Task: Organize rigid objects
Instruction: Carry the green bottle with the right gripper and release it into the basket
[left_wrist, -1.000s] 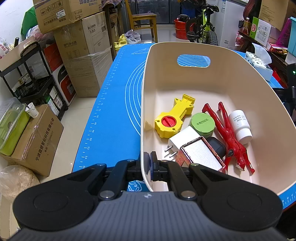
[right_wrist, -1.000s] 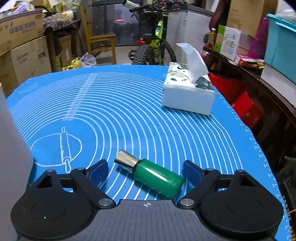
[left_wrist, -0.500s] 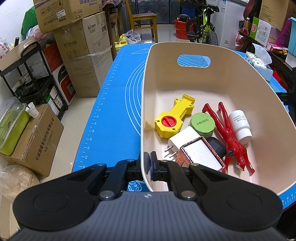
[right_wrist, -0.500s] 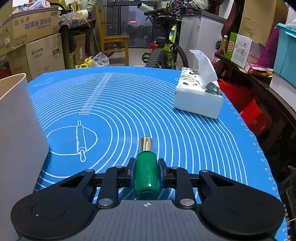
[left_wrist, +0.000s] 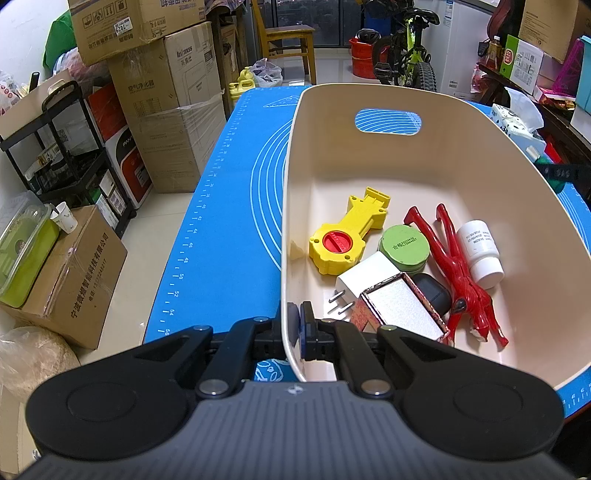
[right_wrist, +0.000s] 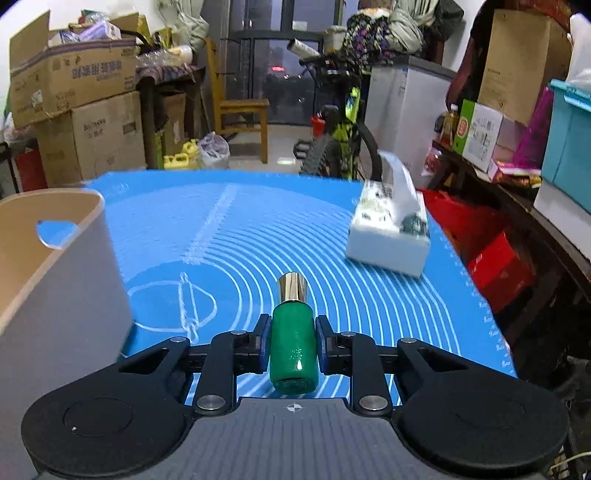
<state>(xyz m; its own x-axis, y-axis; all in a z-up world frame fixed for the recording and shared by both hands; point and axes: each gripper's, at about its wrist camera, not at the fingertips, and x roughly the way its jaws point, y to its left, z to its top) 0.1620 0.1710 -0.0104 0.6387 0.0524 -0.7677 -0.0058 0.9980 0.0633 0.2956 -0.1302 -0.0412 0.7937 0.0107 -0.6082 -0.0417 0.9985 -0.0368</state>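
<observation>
Shown at the carry stage. Right gripper (right_wrist: 293, 345) closed firmly on small green glass bottle with gold metal cap (right_wrist: 293, 343), both blue pads pressed against the bottle's flanks, bottle clear of blue silicone baking mat with white concentric rings (right_wrist: 258, 236). Left gripper (left_wrist: 295, 326) clamped on near wall of cream plastic basket with oval handle cut-out (left_wrist: 369, 92), one pad outside the wall, one inside, steadying it.

Bottle's long axis aligned with the fingers, running straight away from the camera; capped end pointed forward and slightly upward, base toward the gripper body. Basket seen to the left of the bottle in the right wrist view, rim near but apart.

Inside the basket: yellow plastic tool with red dial (left_wrist: 345, 242), round green tin (left_wrist: 404, 245), white plug adapter (left_wrist: 364, 278), red plastic figure (left_wrist: 460, 271), white pill bottle (left_wrist: 480, 253). White tissue box (right_wrist: 389, 236) well apart on the mat.

Judged best practice: grip kept tight on the slick glass, bottle carried over the rim with clearance, lowered into the bare floor area toward the basket's far end, released low rather than dropped, basket held still throughout.
</observation>
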